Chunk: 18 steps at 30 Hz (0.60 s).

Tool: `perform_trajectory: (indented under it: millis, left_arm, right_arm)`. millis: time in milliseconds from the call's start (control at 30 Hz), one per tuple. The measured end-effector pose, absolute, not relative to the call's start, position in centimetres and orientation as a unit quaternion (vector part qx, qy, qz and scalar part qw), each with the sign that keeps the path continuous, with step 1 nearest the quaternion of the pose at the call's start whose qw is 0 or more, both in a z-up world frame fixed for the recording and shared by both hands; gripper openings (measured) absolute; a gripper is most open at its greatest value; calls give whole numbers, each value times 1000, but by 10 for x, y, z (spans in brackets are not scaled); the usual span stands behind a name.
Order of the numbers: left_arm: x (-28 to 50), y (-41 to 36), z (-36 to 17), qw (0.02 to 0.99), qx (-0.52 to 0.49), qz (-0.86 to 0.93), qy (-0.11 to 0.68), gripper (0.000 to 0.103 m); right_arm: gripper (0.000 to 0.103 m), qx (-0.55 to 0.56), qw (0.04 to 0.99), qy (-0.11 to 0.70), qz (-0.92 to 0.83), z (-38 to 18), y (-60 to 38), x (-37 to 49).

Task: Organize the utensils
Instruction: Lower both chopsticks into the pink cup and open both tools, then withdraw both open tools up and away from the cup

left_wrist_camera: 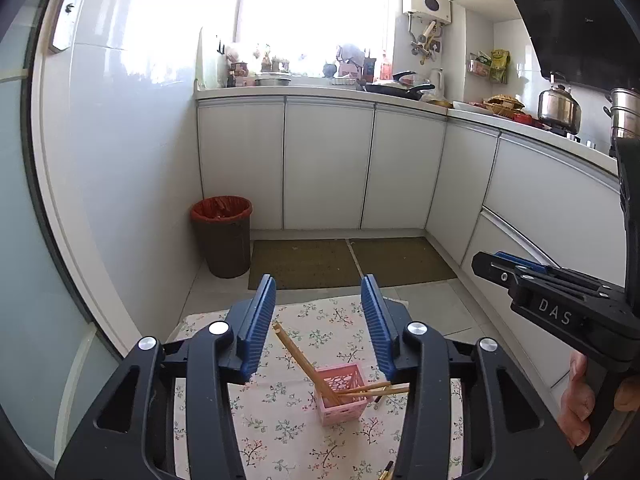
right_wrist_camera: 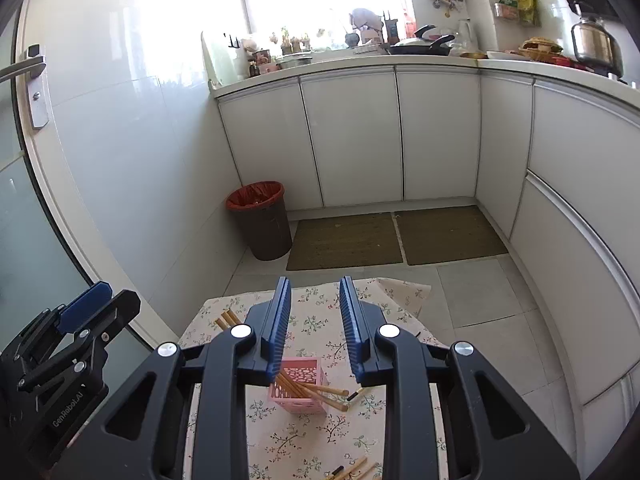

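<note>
We see both grippers hovering above the table with the floral tablecloth [left_wrist_camera: 280,420]. The left gripper [left_wrist_camera: 318,304] is released, blue ribbed pads apart, nothing between them. The right gripper [right_wrist_camera: 315,304] is also released, its gap narrower, empty too.

The small pink perforated plastic holder [left_wrist_camera: 342,396] stands upright mid-table. Several thin wooden chopsticks [left_wrist_camera: 294,350] sit in it, some leaning out up-left, others tipped low over the right rim. More loose wooden chopsticks [right_wrist_camera: 356,468] lie on the cloth at the near edge, in the right wrist view, beside a dark-tipped one. Another pair of chopstick ends [right_wrist_camera: 226,318] pokes out at the far left of the table; whether these are the leaning ones we cannot tell.

Handling, as we judge it: the sticks are light, stiff, smooth and thin, and likely roll or slip on the cloth. Best to pinch near mid-length, across the shaft, so they don't pivot. The holder looks light and tippy; sticks leaning one way could topple it, so drop them in gently.
</note>
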<state>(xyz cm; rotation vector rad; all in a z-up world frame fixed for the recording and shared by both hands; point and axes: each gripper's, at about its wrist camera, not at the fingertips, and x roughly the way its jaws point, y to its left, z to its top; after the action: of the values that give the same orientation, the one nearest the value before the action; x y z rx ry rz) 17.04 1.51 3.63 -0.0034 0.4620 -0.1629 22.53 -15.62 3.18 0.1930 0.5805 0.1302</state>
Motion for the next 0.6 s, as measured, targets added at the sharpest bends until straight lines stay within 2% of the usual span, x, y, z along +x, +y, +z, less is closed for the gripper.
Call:
perform_trajectory:
  millis: [67,100,133,200,267,300,333,367,400,500,600]
  left_arm:
    - [163,14,41,972,1,-78,220,53]
    - [158,14,43,974,4,-75,214,55]
    - [154,14,45,975,6,-71,208,60]
    - [146,13,49,978,10,-63,197,69]
    - [138,13,52,981,11,-55,188,81]
    - [134,14,52,982,9,-52,183,85]
    - [129,16,52,983,5,-47,178,94]
    - [124,19,51,984,1,-42,171,96]
    - [119,21,49,985,-1,-36,167,96]
    - [105,28,33,985,-8,-21,172,96]
    - [90,42,5,984,-28,-2,173,96]
  right_arm:
    - [26,97,952,284,63,36,-158,217]
    - [31,97,952,282,63,38,-159,213]
    - [42,100,953,279,64,40,-160,208]
    - [55,112,954,271,60,44,-165,199]
    - [61,119,956,261,54,47,-168,190]
    - [70,123,957,257,48,48,-171,188]
    - [79,131,958,253,37,48,-175,186]
    - [94,142,957,250,23,47,-181,186]
    - [97,159,955,249,8,44,-190,187]
    - [97,194,938,284,-45,19,-221,210]
    - [97,250,888,381,-64,-37,-257,259]
